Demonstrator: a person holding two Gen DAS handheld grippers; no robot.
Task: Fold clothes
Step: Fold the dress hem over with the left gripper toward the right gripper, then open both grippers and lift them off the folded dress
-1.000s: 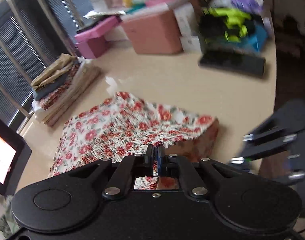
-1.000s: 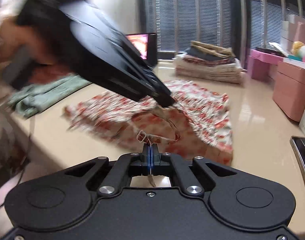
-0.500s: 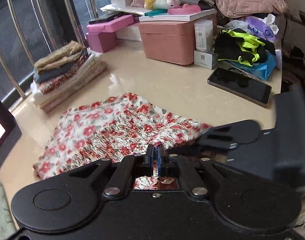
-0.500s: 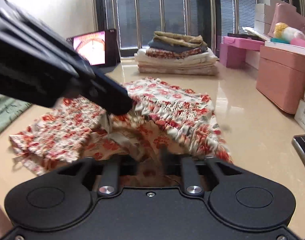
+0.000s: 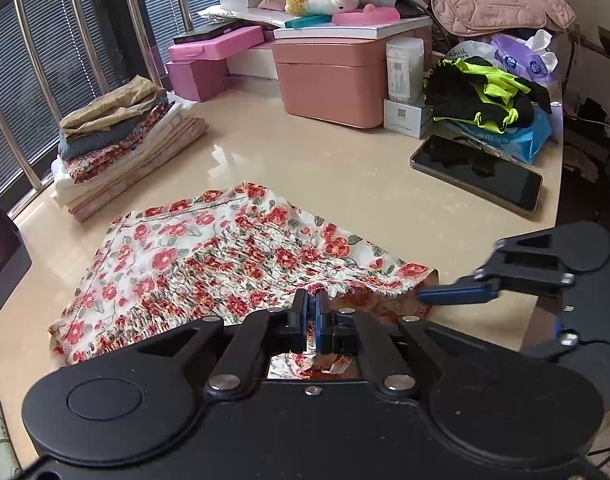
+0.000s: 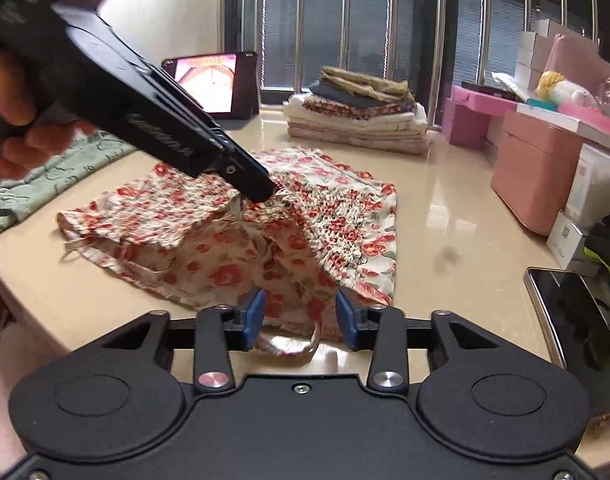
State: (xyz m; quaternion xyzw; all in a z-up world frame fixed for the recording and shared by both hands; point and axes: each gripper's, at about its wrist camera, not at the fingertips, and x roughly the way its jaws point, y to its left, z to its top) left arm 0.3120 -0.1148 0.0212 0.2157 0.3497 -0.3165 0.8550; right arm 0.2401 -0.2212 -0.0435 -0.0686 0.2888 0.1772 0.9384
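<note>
A floral garment [image 5: 209,264] lies on the table [image 5: 345,176], folded stack [image 5: 121,140] behind-left, phone [image 5: 477,172] right.

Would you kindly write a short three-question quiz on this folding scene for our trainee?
1. True or false: the left claw is shut on the floral garment.
2. What lies flat just in front of the blue pack? A) phone B) book C) plate
3. Fill in: in the right wrist view, the cloth left of the garment is ___.

Key: 1 true; 2 A; 3 green.
</note>
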